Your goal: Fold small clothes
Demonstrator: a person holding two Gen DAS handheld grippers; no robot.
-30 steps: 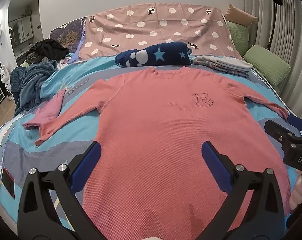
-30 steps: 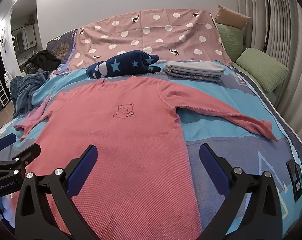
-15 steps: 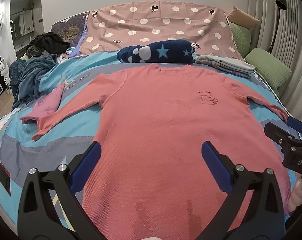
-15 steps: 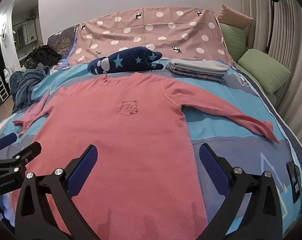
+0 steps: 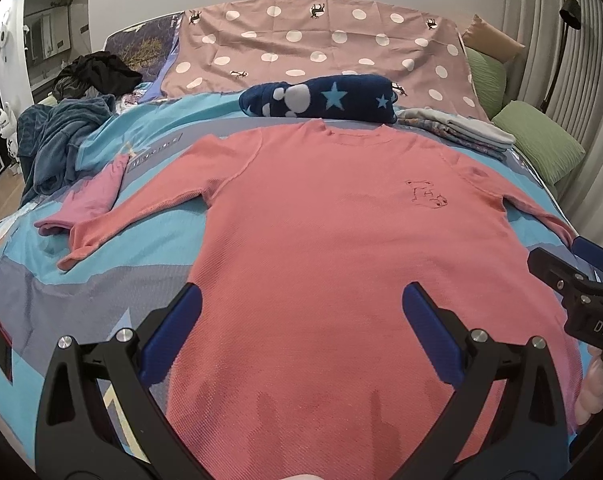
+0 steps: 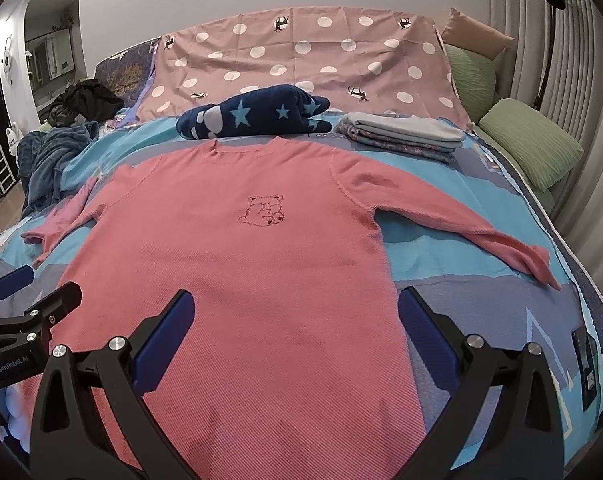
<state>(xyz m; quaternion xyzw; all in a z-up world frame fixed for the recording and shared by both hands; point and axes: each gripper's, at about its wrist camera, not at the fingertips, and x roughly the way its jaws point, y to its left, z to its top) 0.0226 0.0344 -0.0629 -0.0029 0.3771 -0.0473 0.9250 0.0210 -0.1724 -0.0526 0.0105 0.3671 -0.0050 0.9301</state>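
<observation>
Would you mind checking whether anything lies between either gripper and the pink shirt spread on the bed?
Nothing visible does. The pink shirt lies flat with its lower part directly under the open left gripper and open right gripper. The star blanket sits beyond the collar.

Dim indoor light, sharp focus, fisheye-warped edges, dark corner vignetting

On the bed lie one pink sweater (image 6: 237, 264), one smaller pink garment (image 5: 89, 200), one starred navy blanket (image 6: 257, 116), one stack of folded clothes (image 6: 401, 136), two green pillows (image 6: 529, 140) and one tan pillow (image 6: 473, 36). Two grippers (image 5: 301, 336) show, both spread wide.
</observation>
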